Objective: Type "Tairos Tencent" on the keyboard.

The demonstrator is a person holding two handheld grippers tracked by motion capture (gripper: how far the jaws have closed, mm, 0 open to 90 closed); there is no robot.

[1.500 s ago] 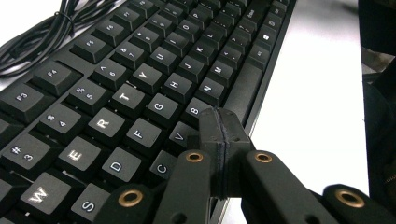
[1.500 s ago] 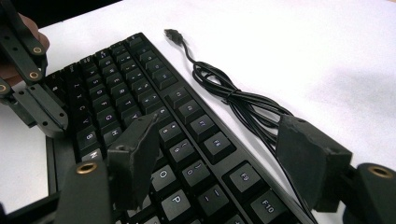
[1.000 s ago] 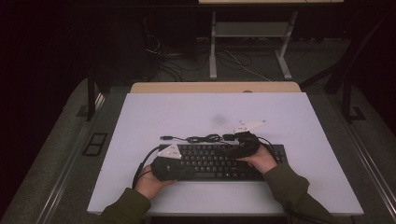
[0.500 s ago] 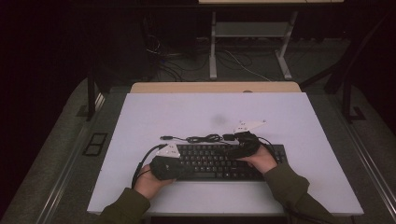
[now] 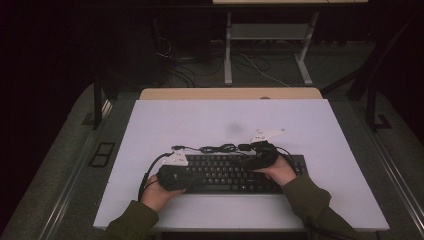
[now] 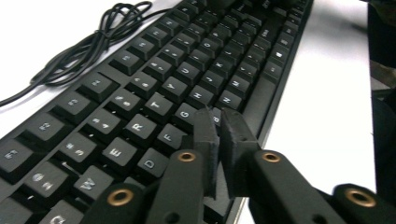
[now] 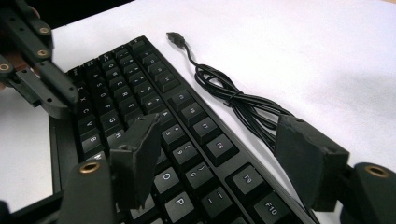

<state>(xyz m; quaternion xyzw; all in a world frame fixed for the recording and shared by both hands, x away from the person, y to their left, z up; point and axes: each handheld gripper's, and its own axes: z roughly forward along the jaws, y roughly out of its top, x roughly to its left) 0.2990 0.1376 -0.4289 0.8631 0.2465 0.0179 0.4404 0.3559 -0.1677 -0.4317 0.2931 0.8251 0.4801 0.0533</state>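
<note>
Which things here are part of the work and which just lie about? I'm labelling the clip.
In the work:
- flat black plastic keyboard
- left hand-held gripper, jaws almost together above the keys
- right hand-held gripper, open over the keys

Lying about:
- keyboard's bundled black cable
- white table

keyboard on table, near edge; cable just behind keyboard

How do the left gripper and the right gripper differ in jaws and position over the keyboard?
The left gripper has its jaws almost together, with nothing between them; the right gripper has its jaws wide apart. The left gripper hovers near the V and B keys at the keyboard's left part; the right gripper sits over the right part, near O and P. Both are black and hold nothing.
</note>
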